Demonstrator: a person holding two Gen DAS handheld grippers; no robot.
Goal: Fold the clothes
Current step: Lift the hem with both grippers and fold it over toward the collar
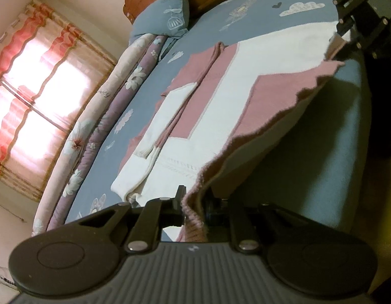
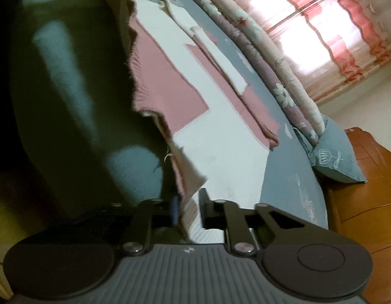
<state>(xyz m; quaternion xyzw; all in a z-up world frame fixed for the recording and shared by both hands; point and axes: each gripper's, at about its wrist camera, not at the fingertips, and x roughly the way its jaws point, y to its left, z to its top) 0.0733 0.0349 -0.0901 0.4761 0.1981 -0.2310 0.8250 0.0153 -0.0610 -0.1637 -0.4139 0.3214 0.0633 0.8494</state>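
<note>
Blown-out window (image 1: 35, 96) glare; dim foreground shadows; motion blur; strong fisheye curvature.

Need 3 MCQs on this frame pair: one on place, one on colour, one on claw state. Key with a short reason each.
1. Where does the sweater lie?
A. spread on the blue bed sheet
B. on the floor
C. over a chair

2. Which colours make up the sweater?
A. green and black
B. pink and cream blocks
C. plain blue

3. What is the state of the left claw and right claw?
A. both open and holding nothing
B. only the left is shut on cloth
C. each shut on the sweater's near edge

Key: 1 A, the body of the garment rests flat on the sheet in both wrist views. 2 B, pink panels alternate with cream ones. 3 C, the ribbed pink hem runs between the left claw's fingers and a cream edge sits pinched in the right claw, with the edge lifted between them.
</note>
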